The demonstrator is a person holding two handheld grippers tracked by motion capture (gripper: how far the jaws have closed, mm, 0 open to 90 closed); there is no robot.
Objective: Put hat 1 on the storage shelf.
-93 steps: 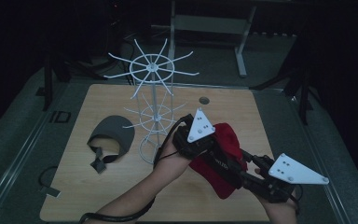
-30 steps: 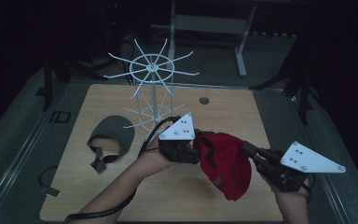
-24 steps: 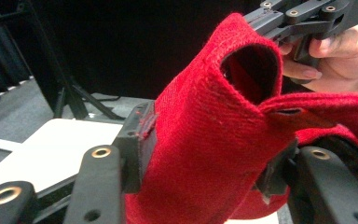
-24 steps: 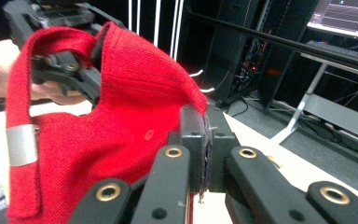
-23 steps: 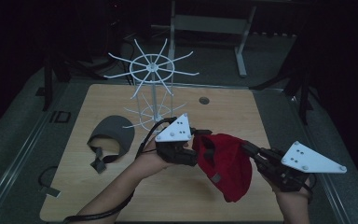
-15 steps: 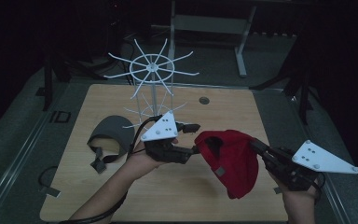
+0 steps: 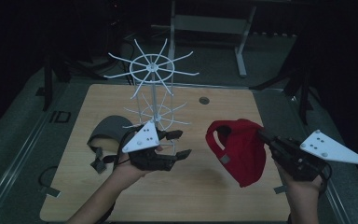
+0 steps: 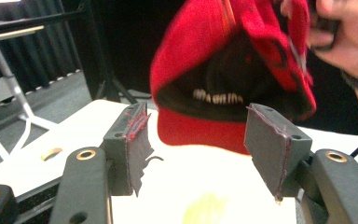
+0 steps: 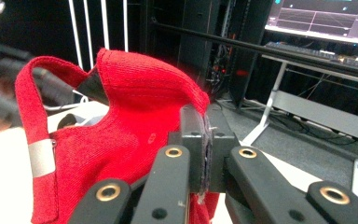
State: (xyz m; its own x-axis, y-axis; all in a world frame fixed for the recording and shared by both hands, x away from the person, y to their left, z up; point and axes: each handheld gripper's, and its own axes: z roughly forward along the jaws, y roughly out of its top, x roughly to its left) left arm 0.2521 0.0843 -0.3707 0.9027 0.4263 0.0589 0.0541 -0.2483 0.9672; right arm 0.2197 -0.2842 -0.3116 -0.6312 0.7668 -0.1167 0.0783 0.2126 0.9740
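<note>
A: What has shifted since half a second back?

B: The left gripper (image 7: pixel 181 143) has drawn further away from the red cap (image 7: pixel 237 149) toward the left centre of the high view, and a clear stretch of table (image 7: pixel 200 186) now lies between them. The right gripper (image 7: pixel 266 138) has kept the cap raised at right of centre.

A: Count things for me.

B: Two caps: the red one, and a grey cap (image 7: pixel 106 135) lying at the left of the tabletop. One white wire rack (image 7: pixel 153 88) stands in the upper middle, with two tiers of spokes. Two grippers, one hand on each.

A: Any writing?

B: In the left gripper view a pale strip of lettering shows inside the red cap (image 8: pixel 233 70), too blurred to read. A small grey tab sits on its strap in the right gripper view.

A: And the jaws?

B: The left pair stands wide apart, nothing between the pads (image 8: pixel 137 149), the cap beyond them. The right pair is clamped tight on a fold of the red cap's fabric (image 9: pixel 135 135), pads pressed together.
</note>
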